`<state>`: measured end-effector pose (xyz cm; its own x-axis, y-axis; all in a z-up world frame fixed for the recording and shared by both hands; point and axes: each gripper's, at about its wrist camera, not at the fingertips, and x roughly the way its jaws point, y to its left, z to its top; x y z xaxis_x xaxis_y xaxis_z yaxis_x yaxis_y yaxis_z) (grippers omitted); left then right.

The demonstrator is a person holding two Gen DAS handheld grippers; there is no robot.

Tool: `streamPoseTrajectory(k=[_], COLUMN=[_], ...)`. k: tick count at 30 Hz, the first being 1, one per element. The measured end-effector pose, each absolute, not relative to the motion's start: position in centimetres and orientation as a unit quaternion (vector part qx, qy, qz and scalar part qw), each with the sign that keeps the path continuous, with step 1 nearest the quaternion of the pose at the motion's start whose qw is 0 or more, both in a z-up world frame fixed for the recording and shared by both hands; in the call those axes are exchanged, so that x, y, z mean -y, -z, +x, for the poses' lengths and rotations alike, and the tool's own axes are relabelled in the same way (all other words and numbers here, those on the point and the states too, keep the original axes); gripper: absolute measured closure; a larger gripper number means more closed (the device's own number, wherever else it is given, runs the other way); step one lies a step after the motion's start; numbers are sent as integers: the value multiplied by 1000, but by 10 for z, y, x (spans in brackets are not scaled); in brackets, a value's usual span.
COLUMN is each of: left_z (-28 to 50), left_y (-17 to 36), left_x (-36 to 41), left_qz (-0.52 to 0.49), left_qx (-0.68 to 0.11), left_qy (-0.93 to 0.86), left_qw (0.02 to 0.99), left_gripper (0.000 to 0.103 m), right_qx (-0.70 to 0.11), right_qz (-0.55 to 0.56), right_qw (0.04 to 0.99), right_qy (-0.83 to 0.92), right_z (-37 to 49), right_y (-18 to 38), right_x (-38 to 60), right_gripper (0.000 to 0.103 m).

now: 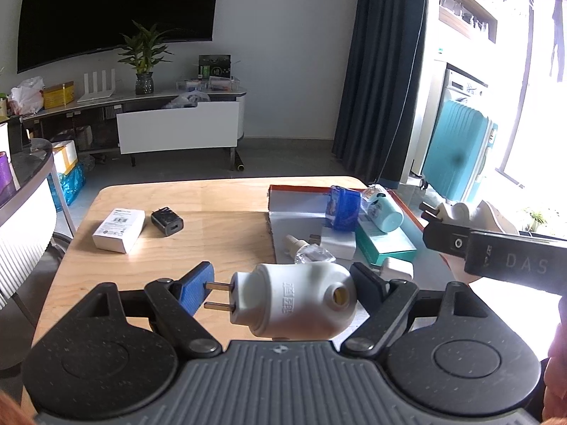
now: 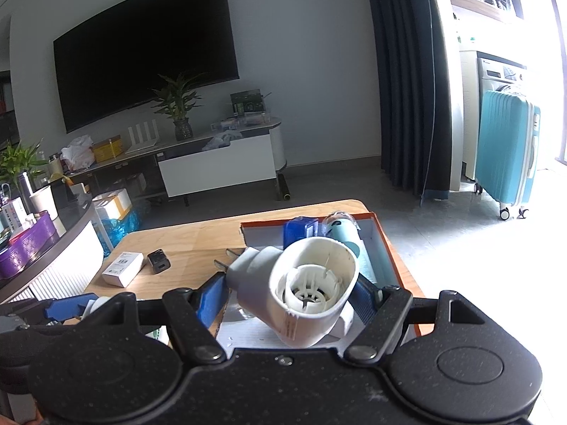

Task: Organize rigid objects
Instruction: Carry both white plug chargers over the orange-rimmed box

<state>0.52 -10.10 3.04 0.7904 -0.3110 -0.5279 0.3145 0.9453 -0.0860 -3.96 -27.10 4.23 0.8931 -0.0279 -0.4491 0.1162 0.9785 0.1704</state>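
Both grippers loaded. Left gripper [image 1: 281, 295] has a white plug-in heater [image 1: 294, 301] lying crosswise between its jaws, prongs toward the left blue pad, rounded end at the right pad. Jaws stand wide and seem to clamp it end to end; contact on the prong side is hard to confirm. It hangs above the near edge of the bench [image 1: 198, 248], just left of the tray.

Right gripper [image 2: 292, 292] holds a second white plug unit [image 2: 304, 294], open cup end facing the camera, prongs pointing up-left. Jaws wide, pads against its sides. It hovers over the near end of the tray [image 2: 397, 265].

Already in the tray [image 1: 283, 191]: blue box [image 1: 342, 207], pale teal bottle [image 1: 384, 212], teal box [image 1: 384, 244], clear refill bottle [image 1: 310, 251], a white adapter [image 1: 397, 267] and another white piece under the blue box. So sorting looks well along.

Left on the bare bench: small white box [image 1: 118, 230] and black charger [image 1: 167, 221], side by side at the far left, well apart from the tray.

Judgement: the two held plug units go into the tray next, then the white box and charger. About four items remain. Free tray space looks tight near the front.
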Motion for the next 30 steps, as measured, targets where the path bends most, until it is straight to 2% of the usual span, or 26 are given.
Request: streamPoseTrajectory(k=[30], left_z=[10], left_y=[-20], left_x=[142], left_qz=[20], left_qx=[-294], left_qy=[212], left_qw=[932], left_gripper=[18], right_qx=[-238], right_qz=[109], right_qw=[962], right_qy=[80], right_z=[-35], right_y=[-32], right_x=[302], right_gripper=[16])
